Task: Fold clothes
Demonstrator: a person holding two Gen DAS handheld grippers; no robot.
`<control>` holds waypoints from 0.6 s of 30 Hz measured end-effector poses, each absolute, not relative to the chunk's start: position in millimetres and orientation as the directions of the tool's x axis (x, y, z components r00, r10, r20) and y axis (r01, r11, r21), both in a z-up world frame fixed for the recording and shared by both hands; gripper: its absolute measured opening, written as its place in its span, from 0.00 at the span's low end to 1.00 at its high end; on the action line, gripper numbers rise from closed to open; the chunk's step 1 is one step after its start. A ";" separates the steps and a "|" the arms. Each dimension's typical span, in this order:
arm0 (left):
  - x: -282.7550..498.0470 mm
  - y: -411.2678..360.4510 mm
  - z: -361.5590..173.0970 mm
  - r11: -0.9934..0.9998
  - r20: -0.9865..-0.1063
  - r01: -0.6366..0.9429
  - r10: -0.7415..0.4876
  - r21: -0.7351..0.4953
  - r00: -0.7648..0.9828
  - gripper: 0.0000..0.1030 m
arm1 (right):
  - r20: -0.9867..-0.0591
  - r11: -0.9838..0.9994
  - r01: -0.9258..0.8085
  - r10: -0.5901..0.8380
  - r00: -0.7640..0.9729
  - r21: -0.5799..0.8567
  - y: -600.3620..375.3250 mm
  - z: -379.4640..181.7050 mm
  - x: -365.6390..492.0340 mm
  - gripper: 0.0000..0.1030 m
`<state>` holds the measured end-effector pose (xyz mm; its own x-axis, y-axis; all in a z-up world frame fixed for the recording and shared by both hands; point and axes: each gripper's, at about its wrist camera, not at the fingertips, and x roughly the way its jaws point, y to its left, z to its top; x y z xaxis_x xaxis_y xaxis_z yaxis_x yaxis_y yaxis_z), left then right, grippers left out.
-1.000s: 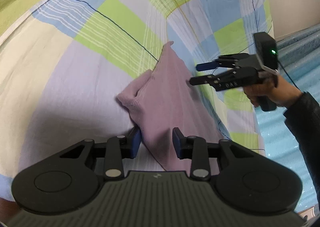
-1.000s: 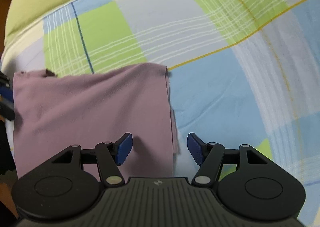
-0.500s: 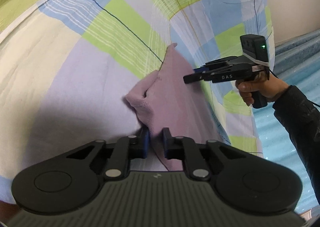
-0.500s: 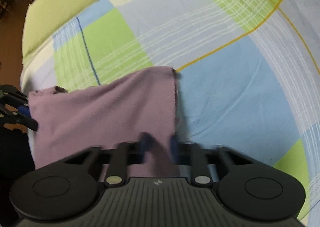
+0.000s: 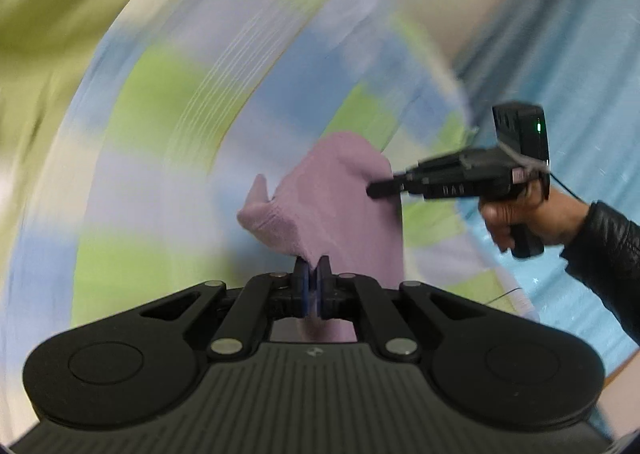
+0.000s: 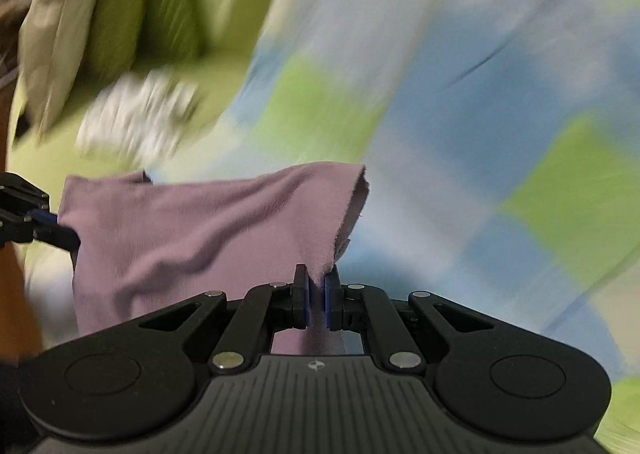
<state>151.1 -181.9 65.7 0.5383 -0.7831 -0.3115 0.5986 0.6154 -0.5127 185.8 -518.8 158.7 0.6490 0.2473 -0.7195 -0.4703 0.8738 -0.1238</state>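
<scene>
The mauve garment (image 6: 192, 238) is held clear of the checked bedspread (image 6: 500, 101), stretched across the lower middle of both frames. The left tool (image 5: 312, 286) is clamped on one corner and the right tool (image 6: 316, 294) on the other, each with cloth pinched between its closed pads. The surroundings are blurred. The grasp and lift appear done; the fold itself and the laying down are judged not yet made.
</scene>
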 end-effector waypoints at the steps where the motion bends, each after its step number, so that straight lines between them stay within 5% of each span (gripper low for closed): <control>1: 159.7 -186.4 91.0 0.608 -0.289 0.645 -0.791 -0.462 0.539 0.01 | -0.674 0.887 -0.443 0.249 0.695 -0.129 -527.8 173.3 174.5 0.06; 5: 161.3 -195.0 159.8 0.562 -0.208 0.763 -0.827 -0.321 0.522 0.01 | -0.478 0.928 -0.351 0.253 0.841 -0.128 -557.4 218.2 119.2 0.06; 10: 112.3 -197.2 176.7 0.480 -0.205 0.843 -0.875 -0.243 0.439 0.01 | -0.307 0.962 -0.269 0.241 0.921 -0.053 -573.2 194.9 17.5 0.06; 13: 67.6 -201.8 138.1 0.422 -0.299 0.879 -0.887 -0.222 0.351 0.01 | -0.330 0.971 -0.238 0.217 0.919 -0.024 -568.5 144.0 -40.4 0.06; 18: 17.3 -212.2 35.6 0.395 -0.482 0.872 -0.847 -0.289 0.224 0.01 | -0.519 0.983 -0.160 0.182 0.835 0.087 -566.0 37.3 -107.5 0.06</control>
